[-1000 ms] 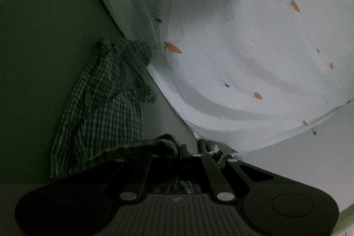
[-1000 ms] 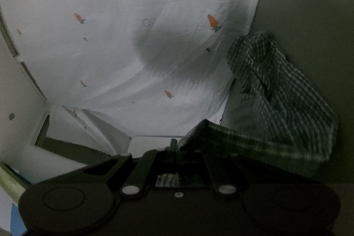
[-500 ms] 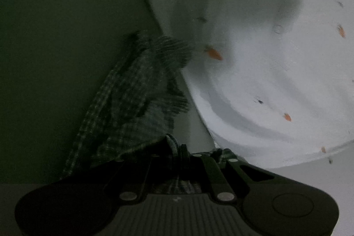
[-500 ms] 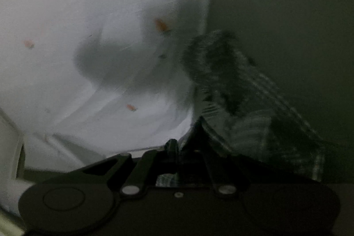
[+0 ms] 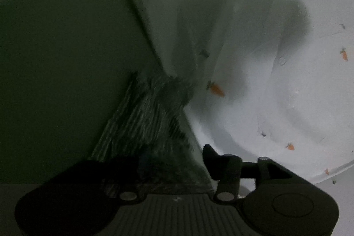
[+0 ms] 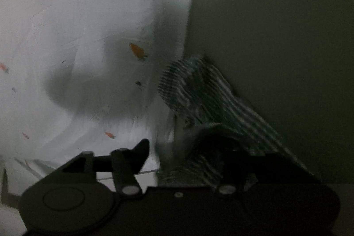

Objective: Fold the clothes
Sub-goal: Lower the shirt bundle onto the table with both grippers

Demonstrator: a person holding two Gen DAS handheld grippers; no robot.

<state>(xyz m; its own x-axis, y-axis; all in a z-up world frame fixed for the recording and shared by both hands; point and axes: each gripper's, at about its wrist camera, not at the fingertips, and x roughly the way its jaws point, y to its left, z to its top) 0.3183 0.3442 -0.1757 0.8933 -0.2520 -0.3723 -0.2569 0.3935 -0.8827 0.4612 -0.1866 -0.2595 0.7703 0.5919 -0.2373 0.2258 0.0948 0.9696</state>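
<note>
The dark checked garment (image 5: 150, 125) is a blurry bunched strip in both my wrist views, running from the frame centre down to the bottom middle, between a white carrot-print sheet (image 5: 276, 103) and a plain green surface (image 5: 55, 59). My left gripper (image 5: 172, 160) and right gripper (image 6: 190, 156) both have their jaws opening, with the cloth's near end lying loose in each gap and nothing pinching it. It's dim and smeared, so I can't make out what garment it is, and each gripper's cloth-side finger is lost in the dark fabric.
</note>
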